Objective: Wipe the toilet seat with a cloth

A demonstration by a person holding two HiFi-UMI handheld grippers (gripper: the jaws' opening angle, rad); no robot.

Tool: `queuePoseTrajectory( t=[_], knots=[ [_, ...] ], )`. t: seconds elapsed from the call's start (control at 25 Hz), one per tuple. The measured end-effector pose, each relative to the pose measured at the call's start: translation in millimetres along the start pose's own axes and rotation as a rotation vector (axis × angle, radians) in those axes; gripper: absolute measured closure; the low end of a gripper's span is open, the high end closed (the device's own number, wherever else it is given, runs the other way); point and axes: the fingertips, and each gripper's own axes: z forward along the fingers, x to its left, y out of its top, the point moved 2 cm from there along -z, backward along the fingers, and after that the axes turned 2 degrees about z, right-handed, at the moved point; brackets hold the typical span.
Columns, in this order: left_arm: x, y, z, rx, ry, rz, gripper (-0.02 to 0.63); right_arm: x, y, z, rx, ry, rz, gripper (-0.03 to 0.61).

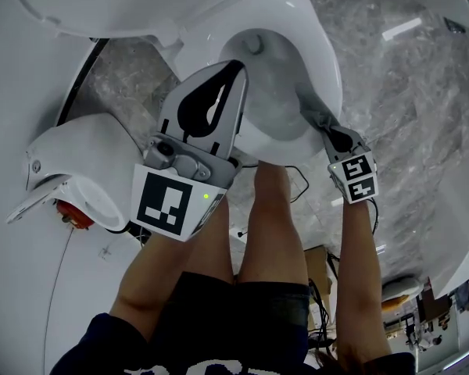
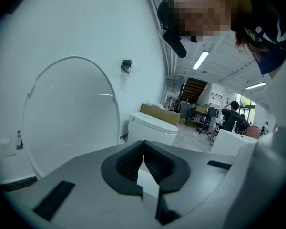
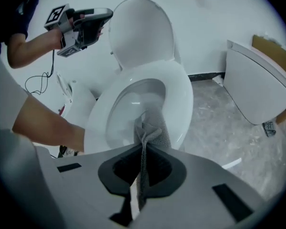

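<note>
Right gripper (image 3: pixel 142 151) pinches grey cloth (image 3: pixel 155 128) against toilet seat's (image 3: pixel 181 97) near rim, contact hidden; left gripper (image 2: pixel 143 151) closed, empty

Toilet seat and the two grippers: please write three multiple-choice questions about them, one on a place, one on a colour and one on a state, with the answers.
1. Where does the cloth lie?
A. on the floor
B. on the toilet seat
C. on the lid

2. What colour is the cloth?
A. white
B. red
C. grey

3. How is the left gripper?
A. shut on the cloth
B. shut and empty
C. wide open

Answers:
1 B: the cloth drapes over the seat's near rim from the right gripper, which is shut on it.
2 C: it is grey against the white seat.
3 B: its jaws meet with nothing between them.
</note>
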Motion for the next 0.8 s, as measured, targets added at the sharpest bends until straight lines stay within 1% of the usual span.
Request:
queuePoseTrajectory(
  t=[0.08,0.12,0.32,0.4,0.48,0.6,0.8],
  knots=[
    [1,0,0,-0.002,0.002,0.002,0.589,6,0,0,-0.005,0.019,0.008,0.558],
    [3,0,0,-0.002,0.005,0.001,0.589,14,-5,1,0.006,0.049,0.017,0.558],
    [5,-6,-2,0.005,0.021,-0.009,0.589,89,-40,14,0.108,0.276,0.038,0.558],
    [3,-7,-3,0.007,0.020,-0.009,0.589,102,-42,16,0.129,0.314,0.007,0.558],
    [3,-7,-5,0.009,0.018,-0.005,0.589,96,-37,18,0.142,0.310,-0.053,0.558],
    [7,-7,-9,0.005,0.030,-0.006,0.589,59,-15,21,0.127,0.242,-0.149,0.558],
    [13,-6,-15,-0.003,0.056,-0.013,0.589,-12,56,33,0.054,0.084,-0.301,0.558]
  ],
)
